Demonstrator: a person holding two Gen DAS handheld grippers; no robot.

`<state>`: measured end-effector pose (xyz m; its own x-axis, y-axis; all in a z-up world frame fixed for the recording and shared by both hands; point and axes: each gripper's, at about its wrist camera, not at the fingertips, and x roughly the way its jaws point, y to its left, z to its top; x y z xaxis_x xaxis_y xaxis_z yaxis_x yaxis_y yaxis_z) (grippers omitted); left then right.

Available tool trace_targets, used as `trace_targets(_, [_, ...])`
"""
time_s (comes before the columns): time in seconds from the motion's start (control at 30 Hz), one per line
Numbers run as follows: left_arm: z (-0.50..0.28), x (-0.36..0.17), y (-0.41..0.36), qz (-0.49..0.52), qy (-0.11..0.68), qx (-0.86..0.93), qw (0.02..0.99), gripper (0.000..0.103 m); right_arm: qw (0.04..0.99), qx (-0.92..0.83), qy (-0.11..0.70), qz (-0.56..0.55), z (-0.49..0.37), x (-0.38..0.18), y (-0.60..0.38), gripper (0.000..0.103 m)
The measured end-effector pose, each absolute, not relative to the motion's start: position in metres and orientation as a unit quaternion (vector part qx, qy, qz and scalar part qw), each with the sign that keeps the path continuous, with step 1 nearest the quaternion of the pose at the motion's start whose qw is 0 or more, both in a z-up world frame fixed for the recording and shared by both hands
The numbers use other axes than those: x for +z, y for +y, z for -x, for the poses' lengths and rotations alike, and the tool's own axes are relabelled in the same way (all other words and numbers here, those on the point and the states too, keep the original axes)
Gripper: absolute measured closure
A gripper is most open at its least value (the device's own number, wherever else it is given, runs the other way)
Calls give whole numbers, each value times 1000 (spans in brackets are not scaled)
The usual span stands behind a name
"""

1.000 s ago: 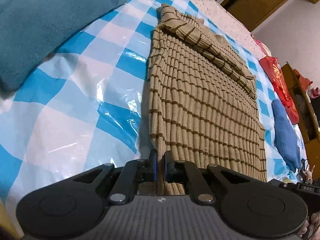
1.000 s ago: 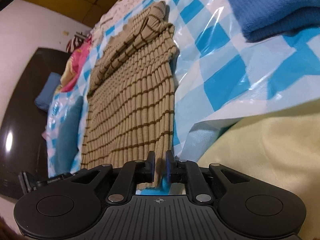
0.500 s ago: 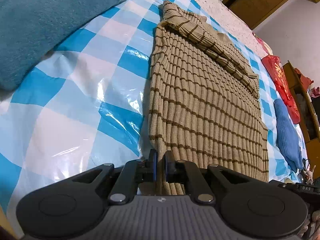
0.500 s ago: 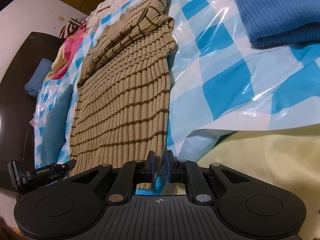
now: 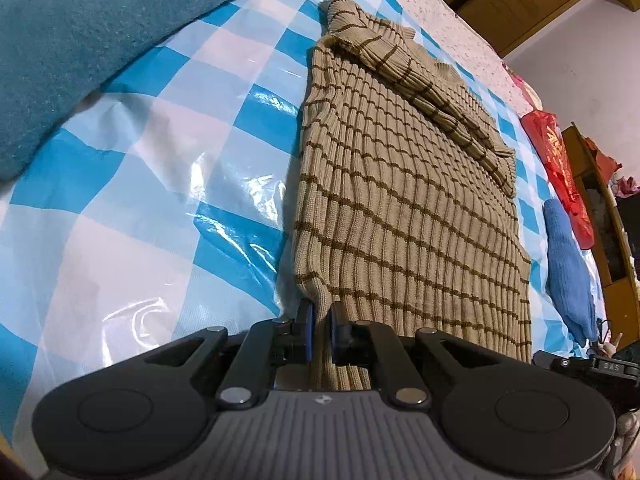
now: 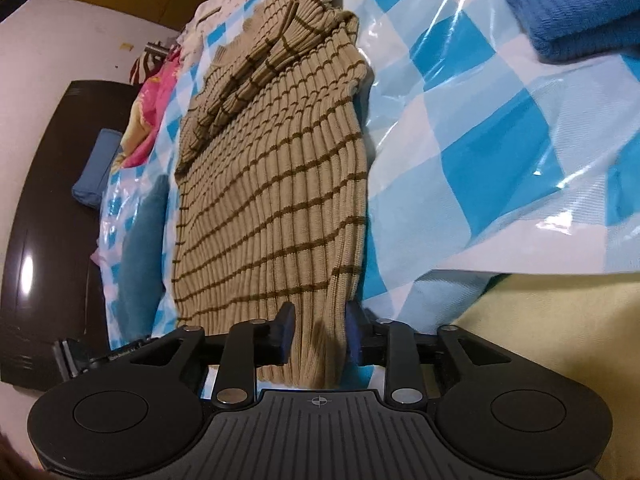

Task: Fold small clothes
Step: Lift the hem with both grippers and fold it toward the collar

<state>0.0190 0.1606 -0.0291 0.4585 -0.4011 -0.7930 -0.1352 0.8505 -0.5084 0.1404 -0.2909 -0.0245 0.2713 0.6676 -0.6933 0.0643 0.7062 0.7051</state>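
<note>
1 tan ribbed knit sweater with thin brown stripes (image 5: 404, 216) lies flat on the blue-and-white checked plastic sheet (image 5: 132, 208) covering the bed, with 1 sleeve folded diagonally across its upper part. The left gripper (image 5: 320, 334) sits at the near left corner of the hem, its 2 blue-padded fingers drawn close together with the knit pinched between them. Over on the right wrist view, the right gripper (image 6: 318, 334) has its 2 fingers spread apart, the sweater's (image 6: 276, 184) near right hem corner lying loose in the gap between them, so that side is not clamped. Around the sweater, 2 other folded pieces show: 1 teal fuzzy folded cloth (image 5: 84, 40) well off to the left side and 1 bright blue knitted folded garment (image 6: 568, 4) on the right side, each apart from the sweater. 1 red plastic bag (image 5: 560, 168) lies at the far edge of the sheet, and a pale yellow bedsheet (image 6: 552, 336) shows under the sheet's near edge.
</note>
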Motion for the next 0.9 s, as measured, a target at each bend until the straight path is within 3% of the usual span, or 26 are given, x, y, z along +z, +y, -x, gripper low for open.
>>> trace_targets(0.17, [-23,-32,161,265,518,-87,809,84,728,217,572,-309,-147,-33,-275,76])
trace_targets(0.23, [-22,-32,162,267,516,-87,809,84,725,216,574,-314,-148,-35,-274,91])
trace_targets(0.33, [-17,-30,165,280,503,-91,812,85,720,213,568,-338,-145,-34,-282,95])
trace_targets(0.9, [-11,-6,178,456,399,-163,778,86,696,251,443,-506,-120,8,-308,96])
